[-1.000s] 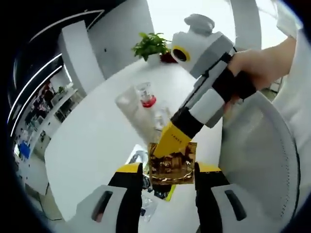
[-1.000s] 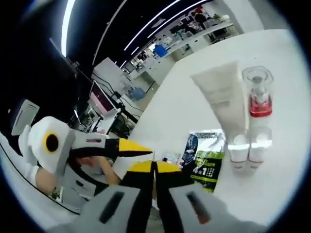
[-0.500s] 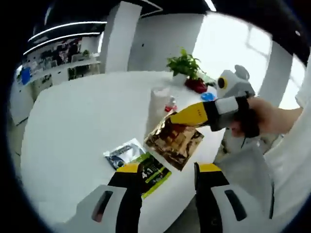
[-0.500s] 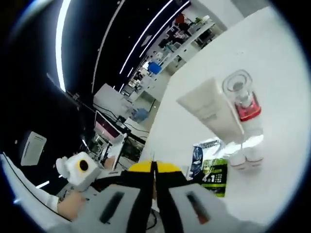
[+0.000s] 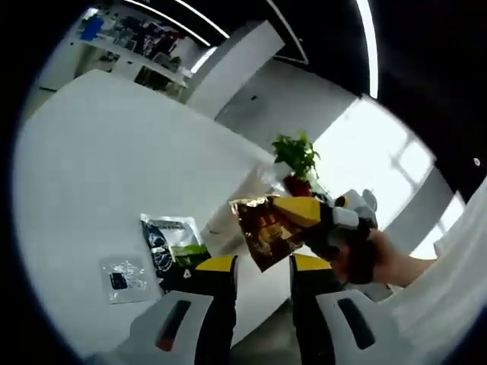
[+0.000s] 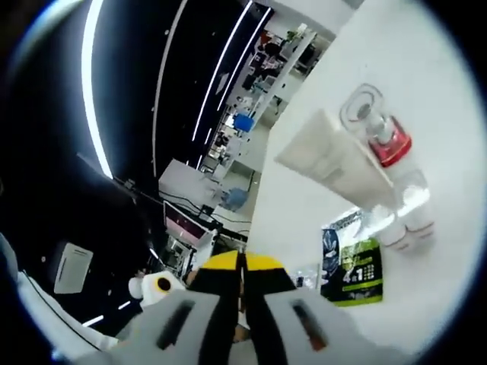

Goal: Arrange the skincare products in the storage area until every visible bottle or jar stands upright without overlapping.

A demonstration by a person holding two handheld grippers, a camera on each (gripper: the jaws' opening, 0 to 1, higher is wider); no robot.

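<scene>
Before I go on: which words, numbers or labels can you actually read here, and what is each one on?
"4:1", roughly, in white on the green sachet; only a "4" shows on it in the left gripper view.
Dark sachet: print too small to read.
Gold sachet in the right gripper: pattern blurred, unreadable.
White tube and pump bottle: no readable text.

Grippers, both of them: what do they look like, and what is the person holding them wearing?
The left gripper has yellow-tipped jaws on black fingers, with light grey housings that each carry a dark slot. The right gripper is built the same; in the left gripper view its body shows black and white sections, a black handle and a pale grey top. The person's sleeve is white.
</scene>
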